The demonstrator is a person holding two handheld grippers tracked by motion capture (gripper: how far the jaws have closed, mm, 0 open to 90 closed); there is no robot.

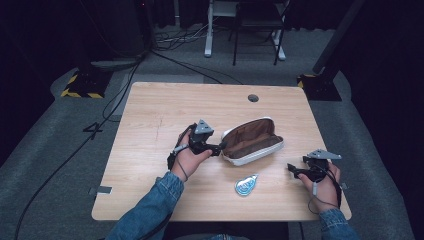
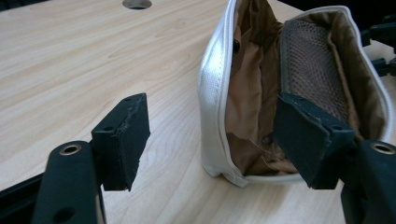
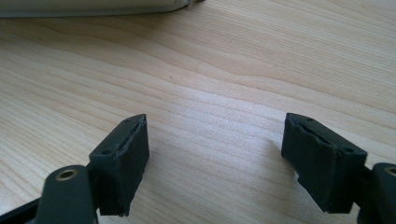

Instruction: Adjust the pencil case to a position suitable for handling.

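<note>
Wooden table point(image 1: 150, 125) with round grommet hole point(image 1: 253, 98); small blue teardrop-shaped item point(image 1: 246, 185) near front edge; chair point(image 1: 257, 20) and floor cables point(image 1: 175, 40) beyond.

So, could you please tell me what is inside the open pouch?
The pouch shows a brown fabric lining and a mesh pocket. No item is visible, but folds and the left gripper jaw cover its bottom.
</note>
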